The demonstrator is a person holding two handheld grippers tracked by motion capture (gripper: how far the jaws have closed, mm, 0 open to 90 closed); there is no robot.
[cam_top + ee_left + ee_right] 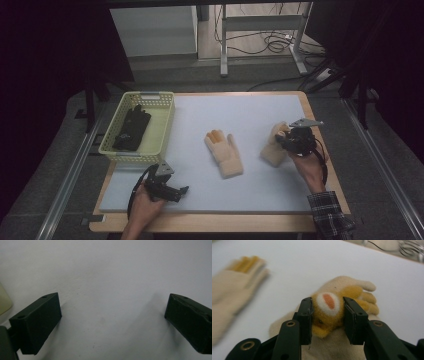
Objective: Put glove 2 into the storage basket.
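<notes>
Your desk is wooden, with a pale grey-white mat covering nearly all of its top. On the mat you have a yellow basket at the far left corner and two cream gloves: one mid-mat, another to its right.

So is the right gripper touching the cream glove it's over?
Touching: in the right gripper view, both jaws of the right gripper press on the glove's orange patch.

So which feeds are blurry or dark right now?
High view: dim, black surroundings, table lit. Right gripper view: the loose glove at left is smeared by blur, while the glove clamped in the right tool is sharp. Left gripper view: soft shadows beside the left tool on the mat.
</notes>
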